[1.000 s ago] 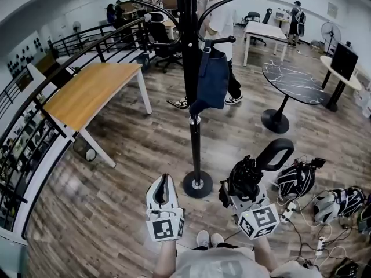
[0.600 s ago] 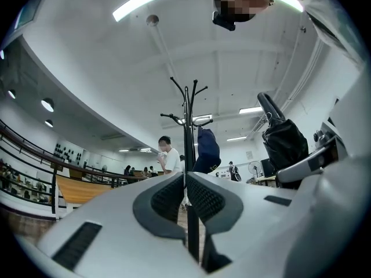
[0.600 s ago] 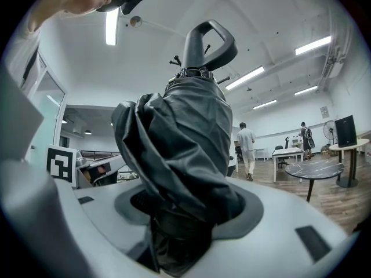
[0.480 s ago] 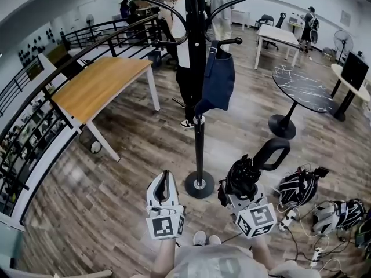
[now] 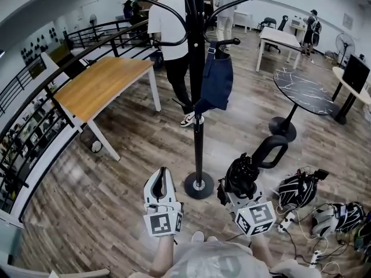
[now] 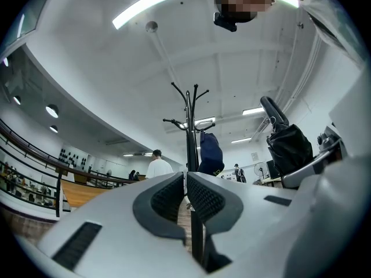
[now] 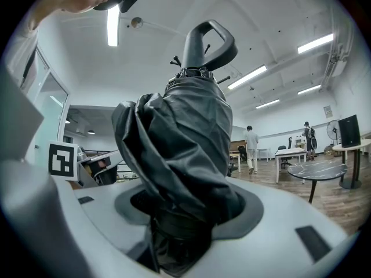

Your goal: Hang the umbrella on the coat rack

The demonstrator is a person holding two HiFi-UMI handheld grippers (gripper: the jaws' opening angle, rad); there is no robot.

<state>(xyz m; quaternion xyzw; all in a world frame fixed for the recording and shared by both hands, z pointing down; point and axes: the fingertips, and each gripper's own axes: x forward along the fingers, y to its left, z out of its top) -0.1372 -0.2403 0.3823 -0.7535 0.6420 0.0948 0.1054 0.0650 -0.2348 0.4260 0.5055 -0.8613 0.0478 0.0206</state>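
At the lower right of the head view, the right gripper point(image 5: 239, 185) clamps a folded black umbrella point(image 5: 243, 175), whose loop handle point(image 5: 271, 150) points toward the upper right. The left gripper point(image 5: 162, 178), at lower centre-left, has its jaws closed together on nothing. The coat rack point(image 5: 198, 126) stands at centre frame above both grippers, with a dark blue bag point(image 5: 215, 80) hanging from one hook.

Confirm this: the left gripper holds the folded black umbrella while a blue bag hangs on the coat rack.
Wrong gripper: the right gripper holds the folded black umbrella, as the right gripper view shows. The blue bag does hang on the coat rack.
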